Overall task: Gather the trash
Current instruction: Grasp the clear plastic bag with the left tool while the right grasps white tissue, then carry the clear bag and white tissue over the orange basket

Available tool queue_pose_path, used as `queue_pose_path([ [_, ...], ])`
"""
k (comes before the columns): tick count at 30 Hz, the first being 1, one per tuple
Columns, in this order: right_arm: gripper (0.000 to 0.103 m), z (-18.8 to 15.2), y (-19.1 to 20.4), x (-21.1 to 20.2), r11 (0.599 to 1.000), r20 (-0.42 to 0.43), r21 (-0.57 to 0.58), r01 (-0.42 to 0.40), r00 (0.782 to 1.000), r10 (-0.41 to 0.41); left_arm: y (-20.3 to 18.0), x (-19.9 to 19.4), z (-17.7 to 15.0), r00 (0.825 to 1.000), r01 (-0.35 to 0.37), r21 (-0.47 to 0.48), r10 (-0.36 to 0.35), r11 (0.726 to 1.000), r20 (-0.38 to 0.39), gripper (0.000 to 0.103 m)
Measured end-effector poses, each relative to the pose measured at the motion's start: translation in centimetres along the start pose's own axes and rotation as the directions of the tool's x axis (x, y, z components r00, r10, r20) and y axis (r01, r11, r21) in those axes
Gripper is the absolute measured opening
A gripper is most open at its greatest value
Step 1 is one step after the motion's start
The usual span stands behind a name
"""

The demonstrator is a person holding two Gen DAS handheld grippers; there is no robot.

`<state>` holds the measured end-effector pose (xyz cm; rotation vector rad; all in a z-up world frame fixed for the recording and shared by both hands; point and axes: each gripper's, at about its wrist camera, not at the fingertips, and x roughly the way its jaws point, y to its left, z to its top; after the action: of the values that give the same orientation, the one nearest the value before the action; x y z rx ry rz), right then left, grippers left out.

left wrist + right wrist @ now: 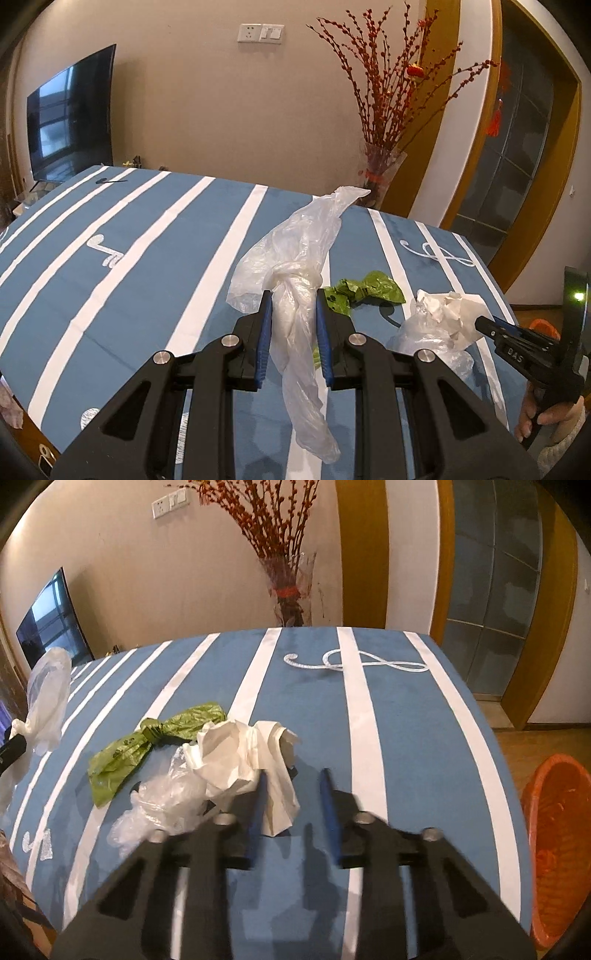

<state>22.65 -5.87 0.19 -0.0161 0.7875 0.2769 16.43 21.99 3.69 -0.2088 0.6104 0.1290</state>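
Left wrist view: the left gripper (pixel 293 299) is clenched on a knotted clear plastic bag (pixel 295 258), lifted above the striped blue tablecloth (pixel 147 240). The film is limp, light and probably slippery, so the knot looks the surest hold. Farther right, the right gripper (pixel 293 775) has a fold of crumpled white paper (pixel 240 757) between its fingers (whether it pinches yet, I cannot tell). A green bag (pixel 147 742) lies beside it; an orange bin (pixel 554 849) stands far right.

Beige wall (pixel 192 96), television (pixel 72 114), striped tablecloth (pixel 122 229)
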Motion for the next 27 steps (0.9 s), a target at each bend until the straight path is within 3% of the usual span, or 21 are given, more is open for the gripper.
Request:
queue_pose_path([
  [3, 0.003, -0.5, 0.2, -0.4, 1.0, 0.013, -0.02, 0.009, 1.0, -0.009, -0.7, 0.2, -0.2, 1.0, 0.012, 0.01, -0.011, 1.0, -0.007, 0.022],
  [11, 0.002, -2.0, -1.1, -4.4, 0.991, 0.106, -0.068, 0.112, 0.989, -0.104, -3.3, 0.3, -0.8, 0.998, 0.061, 0.044, -0.06, 0.997, -0.026, 0.022],
  [18, 0.002, -3.8, -5.0, -8.3, 0.984, 0.141, -0.011, 0.178, 0.974, -0.175, -6.9, 0.0, -1.5, 0.992, 0.126, 0.084, -0.123, 0.989, -0.039, 0.022],
  [27, 0.002, -6.3, -10.7, -12.1, 0.948, 0.153, 0.083, 0.309, 0.936, -0.318, -13.0, -0.6, -2.6, 0.974, 0.226, 0.156, -0.219, 0.962, -0.061, 0.022],
])
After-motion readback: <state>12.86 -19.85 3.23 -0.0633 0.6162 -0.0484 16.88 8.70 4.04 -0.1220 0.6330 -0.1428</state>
